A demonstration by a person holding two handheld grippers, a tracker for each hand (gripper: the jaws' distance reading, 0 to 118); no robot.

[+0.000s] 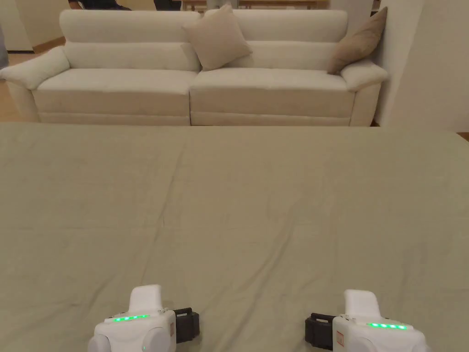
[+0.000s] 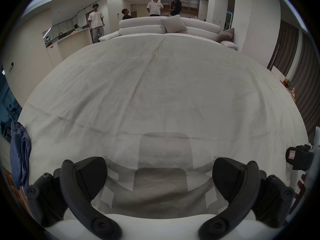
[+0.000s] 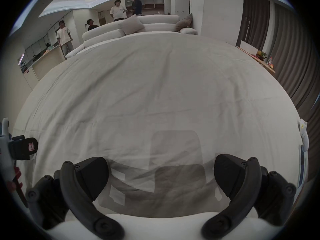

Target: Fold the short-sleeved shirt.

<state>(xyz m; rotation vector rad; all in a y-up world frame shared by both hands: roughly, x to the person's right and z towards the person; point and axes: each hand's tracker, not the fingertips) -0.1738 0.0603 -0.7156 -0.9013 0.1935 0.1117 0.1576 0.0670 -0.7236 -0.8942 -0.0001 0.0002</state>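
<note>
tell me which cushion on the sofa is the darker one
The cushion at the sofa's right end, leaning in the corner by the armrest. It is brown-grey; the cushion in the middle is paler beige.

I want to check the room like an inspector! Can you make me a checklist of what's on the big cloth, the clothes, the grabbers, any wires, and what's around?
Surface: wide table cloth, pale, lightly creased, bare in the middle.
Job's things: a bunched blue garment hangs at the cloth's left edge in the left gripper view; whether it is the shirt cannot be told.
Clutter: nothing seen.
Grippers: left gripper and right gripper both low over the near cloth, jaws wide apart, holding nothing.
Cables: nothing seen.
Surroundings: cream sofa with two cushions beyond the table; several people stand behind it; dark curtains at right.
</note>
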